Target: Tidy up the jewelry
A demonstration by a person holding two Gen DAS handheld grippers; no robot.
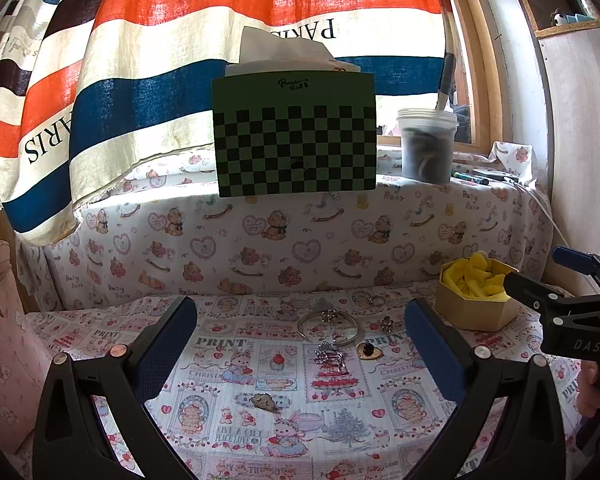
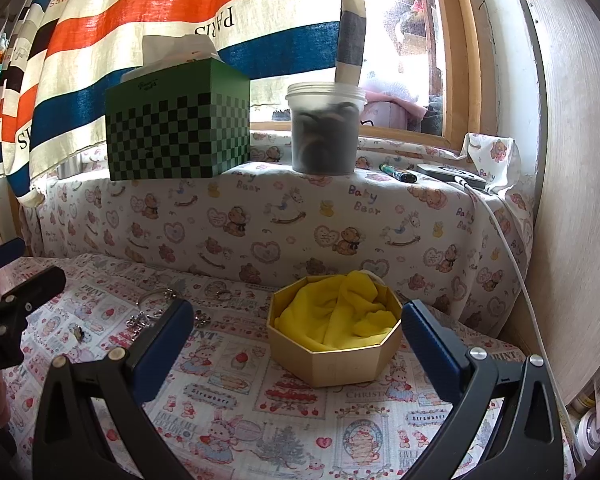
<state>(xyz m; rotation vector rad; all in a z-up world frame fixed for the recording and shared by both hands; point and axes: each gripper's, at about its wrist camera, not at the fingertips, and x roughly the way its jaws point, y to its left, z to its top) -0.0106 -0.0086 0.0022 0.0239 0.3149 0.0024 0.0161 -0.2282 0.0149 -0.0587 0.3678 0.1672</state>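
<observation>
Several jewelry pieces lie on the printed cloth ahead of my open left gripper [image 1: 300, 336]: a silver bangle [image 1: 329, 326], a sparkly silver brooch [image 1: 332, 355], a round amber piece [image 1: 369, 351], a small flower ring [image 1: 387, 323], a dark cloud-shaped pin [image 1: 265, 400] closer in, and rings [image 1: 374, 301] farther back. An octagonal beige box [image 2: 334, 330] lined with yellow cloth [image 2: 340, 310] sits between the fingers of my open right gripper [image 2: 298, 332], slightly beyond the tips. The same box [image 1: 476, 298] shows at the right in the left wrist view, with the right gripper [image 1: 540, 280] beside it.
A raised ledge at the back carries a green checkered tissue box [image 1: 294, 136], a plastic tub [image 1: 427, 144], a lighter [image 2: 396, 172] and a device with a white cable [image 2: 500, 232]. A pink bag [image 1: 0, 320] stands at the left, a wooden panel [image 2: 572, 200] at the right.
</observation>
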